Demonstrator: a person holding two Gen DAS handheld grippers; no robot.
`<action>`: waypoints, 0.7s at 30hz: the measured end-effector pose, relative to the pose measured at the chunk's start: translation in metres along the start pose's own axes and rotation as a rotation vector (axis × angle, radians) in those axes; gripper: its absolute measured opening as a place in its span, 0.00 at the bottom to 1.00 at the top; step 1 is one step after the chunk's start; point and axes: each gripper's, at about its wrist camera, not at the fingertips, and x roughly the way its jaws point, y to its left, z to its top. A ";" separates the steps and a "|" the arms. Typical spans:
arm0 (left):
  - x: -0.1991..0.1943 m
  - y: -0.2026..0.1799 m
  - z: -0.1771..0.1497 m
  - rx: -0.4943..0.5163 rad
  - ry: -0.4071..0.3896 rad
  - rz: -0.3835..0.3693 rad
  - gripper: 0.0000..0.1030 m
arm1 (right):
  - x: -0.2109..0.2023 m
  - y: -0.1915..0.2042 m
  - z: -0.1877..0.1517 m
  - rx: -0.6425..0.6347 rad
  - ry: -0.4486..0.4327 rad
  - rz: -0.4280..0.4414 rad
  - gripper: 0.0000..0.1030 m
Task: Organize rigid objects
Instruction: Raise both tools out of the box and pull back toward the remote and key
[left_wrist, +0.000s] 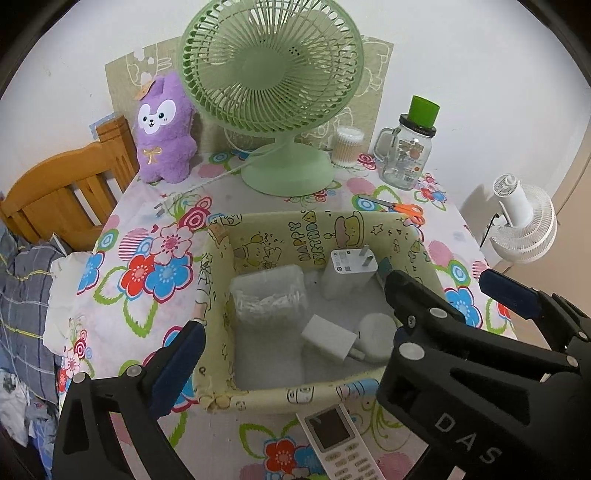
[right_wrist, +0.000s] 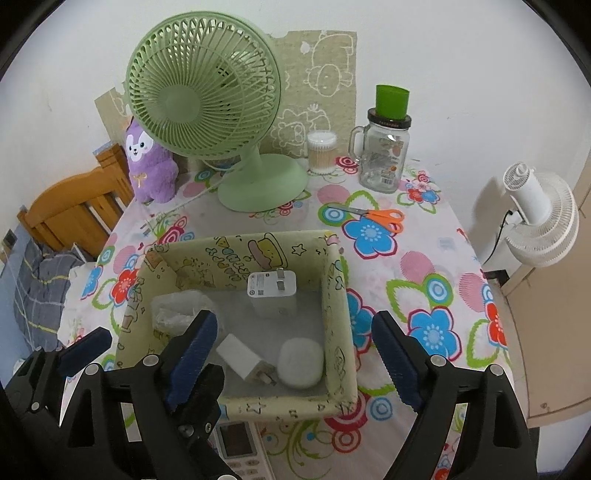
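A yellow cartoon-print fabric basket (left_wrist: 258, 400) (right_wrist: 280, 404) stands on the flowered tablecloth. Inside it are an upright white power adapter (left_wrist: 349, 273) (right_wrist: 273, 291), a small white charger (left_wrist: 327, 338) (right_wrist: 240, 356) lying flat, a round white case (left_wrist: 376, 334) (right_wrist: 299, 363) and a clear plastic box (left_wrist: 267, 295) (right_wrist: 173, 306). A white remote control (left_wrist: 340, 443) (right_wrist: 240, 443) lies in front of the basket. My left gripper (left_wrist: 295, 332) hovers open over the basket's near side. Beside it, my right gripper (right_wrist: 295, 347) (left_wrist: 456, 288) is also open and holds nothing.
At the back stand a green desk fan (left_wrist: 271, 74), a purple plush (left_wrist: 162, 129), a cotton-swab tub (left_wrist: 347, 146) and a glass mug jar (left_wrist: 404, 155) with a green cup on top. Orange scissors (left_wrist: 402, 208) lie behind the basket. A white fan (right_wrist: 535, 218) stands right, a wooden bed frame (left_wrist: 66, 184) left.
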 end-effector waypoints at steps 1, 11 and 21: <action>-0.002 0.000 -0.001 0.001 -0.003 -0.001 1.00 | -0.003 0.000 -0.001 0.000 -0.006 -0.001 0.85; -0.026 0.000 -0.009 -0.003 -0.032 -0.001 1.00 | -0.032 0.000 -0.009 0.012 -0.054 -0.013 0.85; -0.048 -0.002 -0.020 0.012 -0.057 -0.002 1.00 | -0.057 -0.001 -0.021 0.023 -0.081 -0.026 0.85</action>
